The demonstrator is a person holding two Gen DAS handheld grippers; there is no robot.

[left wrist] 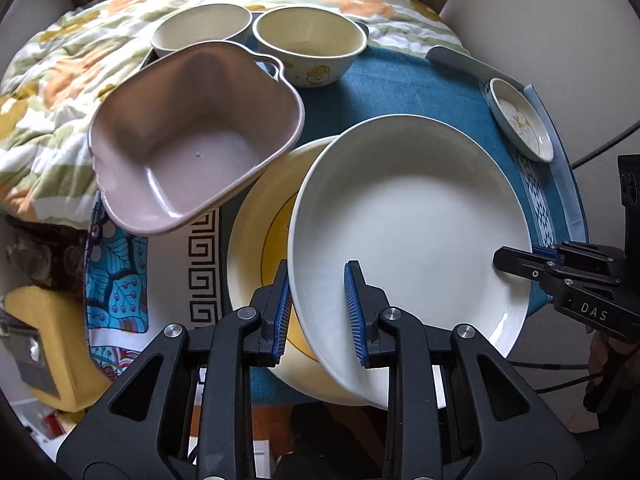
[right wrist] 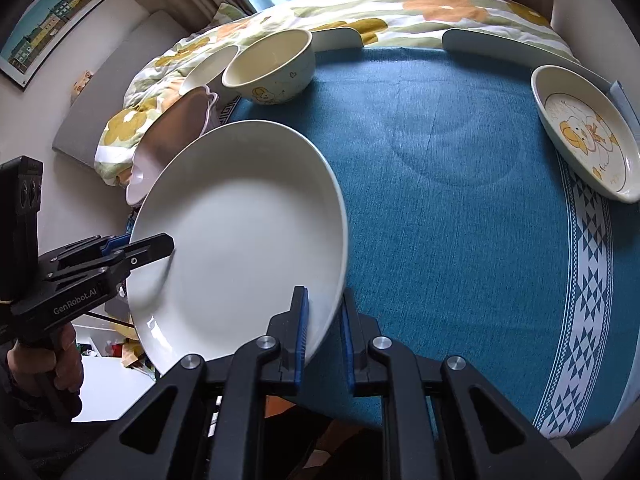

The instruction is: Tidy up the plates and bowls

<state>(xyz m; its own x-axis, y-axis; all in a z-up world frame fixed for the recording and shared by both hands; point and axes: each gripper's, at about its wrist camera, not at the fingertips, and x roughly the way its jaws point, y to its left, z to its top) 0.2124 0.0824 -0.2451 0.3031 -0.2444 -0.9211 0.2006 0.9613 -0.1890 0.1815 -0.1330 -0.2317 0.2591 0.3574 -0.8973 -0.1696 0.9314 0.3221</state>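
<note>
A large white plate [left wrist: 412, 224] [right wrist: 240, 232] hangs tilted above the blue tablecloth, held by both grippers. My left gripper [left wrist: 318, 312] is shut on its near rim and shows from the side as the left gripper [right wrist: 160, 246] in the right wrist view. My right gripper [right wrist: 324, 332] is shut on the opposite rim and appears as the right gripper [left wrist: 516, 260] in the left wrist view. Under the white plate lies a yellow-patterned plate [left wrist: 256, 248], partly hidden. A pink square bowl [left wrist: 192, 140] sits to the left. Two cream bowls [left wrist: 308, 48] [left wrist: 200, 28] stand at the back.
A small duck-print dish [right wrist: 584, 136] [left wrist: 520, 120] rests near the right edge of the blue tablecloth [right wrist: 460, 200]. A floral quilt [left wrist: 60, 92] lies behind and left of the table. A person's hand [right wrist: 60, 356] grips the left handle.
</note>
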